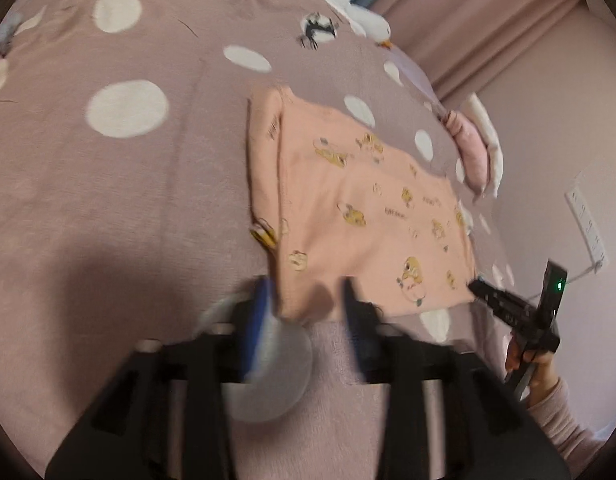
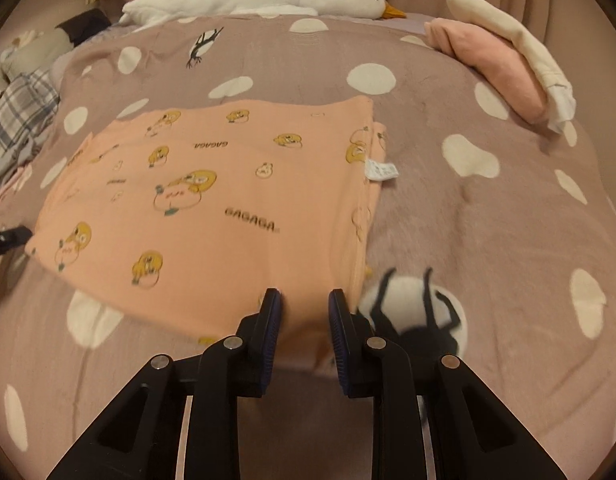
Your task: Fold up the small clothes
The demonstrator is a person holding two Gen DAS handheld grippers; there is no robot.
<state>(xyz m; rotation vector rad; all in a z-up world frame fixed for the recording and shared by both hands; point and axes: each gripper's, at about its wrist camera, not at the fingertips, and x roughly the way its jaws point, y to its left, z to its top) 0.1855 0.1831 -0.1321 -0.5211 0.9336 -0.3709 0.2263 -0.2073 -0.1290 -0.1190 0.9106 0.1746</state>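
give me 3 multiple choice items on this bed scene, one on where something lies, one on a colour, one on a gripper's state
1. Where does the white care tag sit on the orange garment in the right wrist view?
A. at its right edge
B. at its left corner
C. in its middle

2. What colour is the folded item under the cream cloth at the bed's far right?
A. green
B. pink
C. black

3. How does the left gripper stand at the garment's near edge?
A. clamped flat on a sock
B. out of sight
C. jaws apart, cloth edge between them

Answers:
1 A, the tag hangs off the folded right edge.
2 B, the pink folded cloth lies beneath the cream one.
3 C, the left wrist view shows a clear gap between its fingers.
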